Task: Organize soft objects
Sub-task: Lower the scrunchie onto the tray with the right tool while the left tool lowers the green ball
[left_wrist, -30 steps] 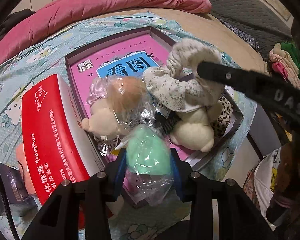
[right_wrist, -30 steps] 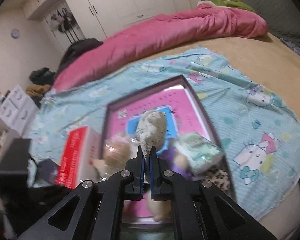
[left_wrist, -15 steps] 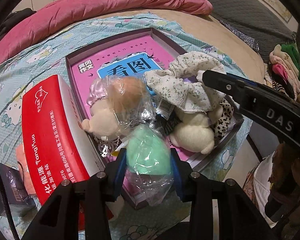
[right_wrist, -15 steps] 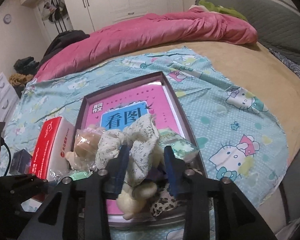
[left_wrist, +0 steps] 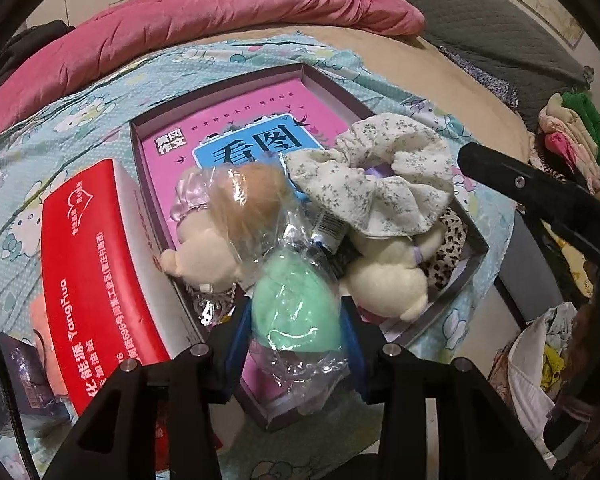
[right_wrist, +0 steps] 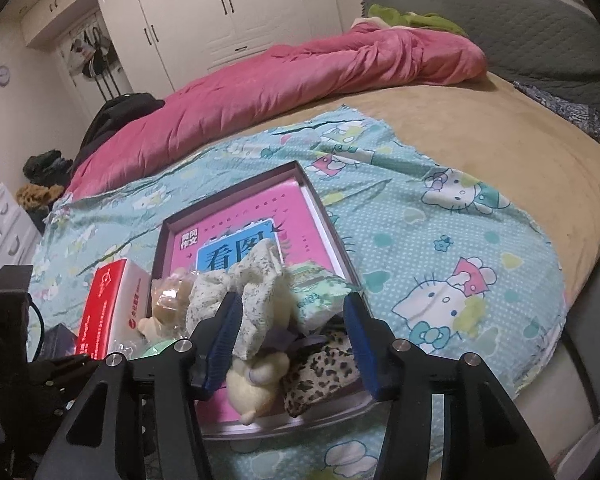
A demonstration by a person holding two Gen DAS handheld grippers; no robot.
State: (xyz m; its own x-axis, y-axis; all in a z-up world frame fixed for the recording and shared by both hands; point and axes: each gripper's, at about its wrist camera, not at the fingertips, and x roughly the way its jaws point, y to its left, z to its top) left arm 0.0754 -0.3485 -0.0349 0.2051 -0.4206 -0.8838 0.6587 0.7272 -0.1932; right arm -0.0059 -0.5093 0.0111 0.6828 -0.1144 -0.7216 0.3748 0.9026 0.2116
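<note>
My left gripper (left_wrist: pixel 296 320) is shut on a green soft toy (left_wrist: pixel 296 300) in a clear plastic bag, held over the near corner of a dark shallow box (left_wrist: pixel 220 84). In the box lie a pink book (left_wrist: pixel 256 120), a bagged plush (left_wrist: pixel 228 208), a cream plush bear (left_wrist: pixel 384 280), a leopard-print cloth (left_wrist: pixel 448 248) and a floral cloth (left_wrist: pixel 372 184) draped on top. My right gripper (right_wrist: pixel 292 304) hovers over that pile with its jaws opening. The floral cloth (right_wrist: pixel 256 280) lies between and below them, not pressed. One black finger (left_wrist: pixel 500 168) of it shows in the left wrist view.
A red and white carton (left_wrist: pixel 88 260) stands against the box's left side, with a small dark box (left_wrist: pixel 12 384) beside it. All rest on a cartoon-cat cloth (right_wrist: pixel 440 240) spread on a tan bed. A pink duvet (right_wrist: pixel 300 76) lies behind; clothes (left_wrist: pixel 572 132) pile up at the right.
The right gripper has let go of the floral cloth, which now lies spread on the pile in the box; its jaws opened wide and it drew back. The left gripper kept still.
</note>
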